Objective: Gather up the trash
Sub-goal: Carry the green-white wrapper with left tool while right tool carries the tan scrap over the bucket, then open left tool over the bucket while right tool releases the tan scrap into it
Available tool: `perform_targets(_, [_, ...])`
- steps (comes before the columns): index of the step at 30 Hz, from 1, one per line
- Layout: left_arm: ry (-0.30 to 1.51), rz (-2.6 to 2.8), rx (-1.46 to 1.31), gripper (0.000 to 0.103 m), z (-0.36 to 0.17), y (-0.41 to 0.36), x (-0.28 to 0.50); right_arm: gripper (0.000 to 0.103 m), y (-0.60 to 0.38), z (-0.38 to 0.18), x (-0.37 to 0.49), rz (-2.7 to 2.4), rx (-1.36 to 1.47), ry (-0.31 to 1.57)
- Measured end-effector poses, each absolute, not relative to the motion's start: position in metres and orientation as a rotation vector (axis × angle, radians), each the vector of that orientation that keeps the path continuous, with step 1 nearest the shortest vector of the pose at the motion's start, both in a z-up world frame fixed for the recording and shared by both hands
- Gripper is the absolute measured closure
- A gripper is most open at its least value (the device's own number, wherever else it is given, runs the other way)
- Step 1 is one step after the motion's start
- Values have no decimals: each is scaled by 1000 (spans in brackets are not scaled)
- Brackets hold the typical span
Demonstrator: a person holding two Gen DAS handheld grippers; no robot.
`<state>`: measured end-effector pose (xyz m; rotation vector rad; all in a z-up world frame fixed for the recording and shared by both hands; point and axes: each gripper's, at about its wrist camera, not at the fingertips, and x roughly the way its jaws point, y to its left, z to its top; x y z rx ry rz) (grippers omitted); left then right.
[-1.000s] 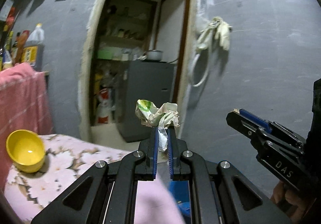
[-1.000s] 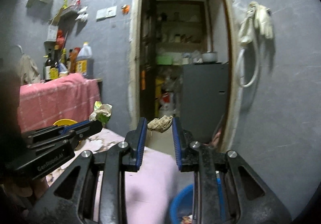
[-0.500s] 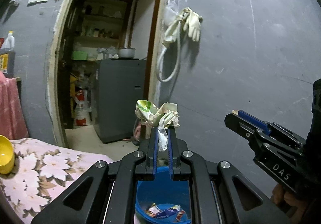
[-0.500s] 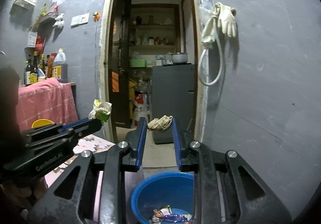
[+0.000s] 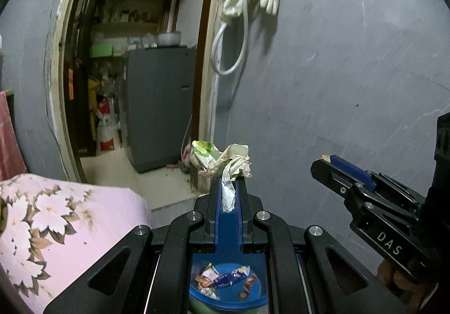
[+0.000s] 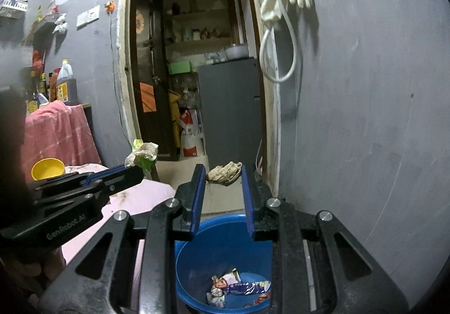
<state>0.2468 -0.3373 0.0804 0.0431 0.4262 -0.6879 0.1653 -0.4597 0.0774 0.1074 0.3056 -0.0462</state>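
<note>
Left claw (image 5: pixel 228 195) clenched on a crumpled green-and-white wrapper (image 5: pixel 219 159); right claw (image 6: pixel 222 181) grasping a crumpled brownish paper wad (image 6: pixel 224 172) between its pads. Blue bucket (image 6: pixel 197 232) sits directly below both claws, snack wrappers (image 6: pixel 236 286) already inside; floral-covered desk (image 5: pixel 70 215) to the left of the left claw.

Judgement: drop step. Centre each tip over the bucket mouth, lower, then release, one at a time.

Legible: "DAS" on the right claw body, "GenRobot.AI" on the left.
</note>
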Motion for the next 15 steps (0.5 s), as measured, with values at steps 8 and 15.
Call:
perform_targets(8, [533, -698, 44, 96, 47, -348, 270, 74, -468, 48, 183, -55, 134, 386])
perform_targets(15, [621, -703, 59, 87, 21, -354, 284, 74, -472, 31, 195, -62, 159, 451])
